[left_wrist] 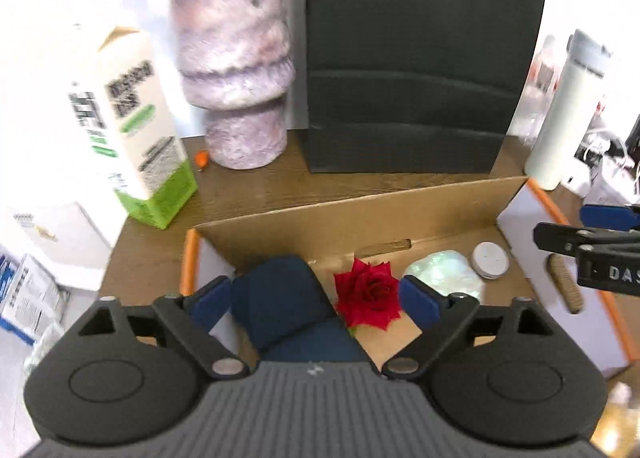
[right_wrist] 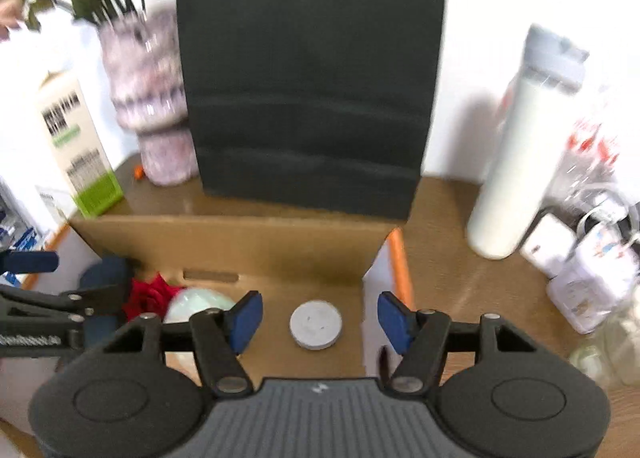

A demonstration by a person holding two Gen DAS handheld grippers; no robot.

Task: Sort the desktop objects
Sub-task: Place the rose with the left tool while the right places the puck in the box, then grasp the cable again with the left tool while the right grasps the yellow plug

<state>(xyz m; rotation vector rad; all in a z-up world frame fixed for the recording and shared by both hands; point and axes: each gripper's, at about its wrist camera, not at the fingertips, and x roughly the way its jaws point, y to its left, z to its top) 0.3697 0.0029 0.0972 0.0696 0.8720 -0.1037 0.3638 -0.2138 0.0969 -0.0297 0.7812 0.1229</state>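
An open cardboard box [left_wrist: 360, 214] [right_wrist: 224, 242] with orange-edged flaps sits on the brown desk. Inside lie a folded navy cloth [left_wrist: 280, 306], a red rose head [left_wrist: 370, 294] [right_wrist: 150, 294], a pale green crumpled wrap [left_wrist: 444, 272] [right_wrist: 200, 300] and a round white puck [left_wrist: 490, 260] [right_wrist: 316, 324]. My left gripper [left_wrist: 316, 300] is open above the box, with the cloth and rose between its blue pads. My right gripper [right_wrist: 320, 322] is open above the box's right end, with the puck between its pads. It also shows at the right edge of the left wrist view [left_wrist: 592, 250].
Behind the box stand a black paper bag [left_wrist: 416, 58] [right_wrist: 312, 74], a pink marbled vase [left_wrist: 236, 66] [right_wrist: 152, 98] and a green and white carton [left_wrist: 136, 126] [right_wrist: 80, 146]. A white bottle [left_wrist: 568, 106] [right_wrist: 520, 146] and small packages [right_wrist: 588, 278] stand on the right. A brown brush [left_wrist: 564, 286] lies on the box's right flap.
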